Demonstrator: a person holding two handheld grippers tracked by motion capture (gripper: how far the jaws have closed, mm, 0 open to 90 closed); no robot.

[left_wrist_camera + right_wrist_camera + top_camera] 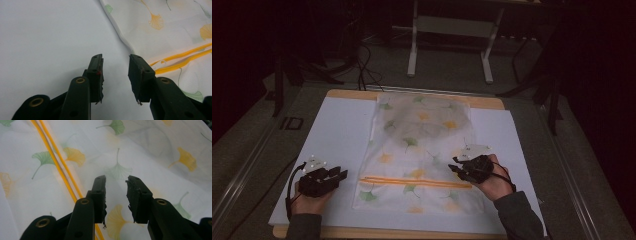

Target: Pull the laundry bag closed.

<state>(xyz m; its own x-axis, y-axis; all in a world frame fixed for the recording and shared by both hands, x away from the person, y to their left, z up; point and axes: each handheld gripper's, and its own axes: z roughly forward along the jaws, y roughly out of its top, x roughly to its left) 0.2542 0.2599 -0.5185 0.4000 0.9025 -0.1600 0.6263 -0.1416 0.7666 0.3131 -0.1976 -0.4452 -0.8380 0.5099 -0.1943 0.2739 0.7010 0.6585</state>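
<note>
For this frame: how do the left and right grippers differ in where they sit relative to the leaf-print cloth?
The left gripper sits off the leaf-print cloth, over the bare white board beside the cloth's edge; the right gripper is over the cloth itself. The left gripper points toward the yellow stripes; the right sits just beyond them. Both have open jaws with nothing between them.

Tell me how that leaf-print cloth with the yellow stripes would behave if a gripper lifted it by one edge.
The leaf-print cloth looks thin, lying flat with soft wrinkles, so it would probably drape limply. It is likely light, and may slide on the smooth white board.

light: high view dim, corners black | claw views bright, even | blur: slight | glare: none
</note>
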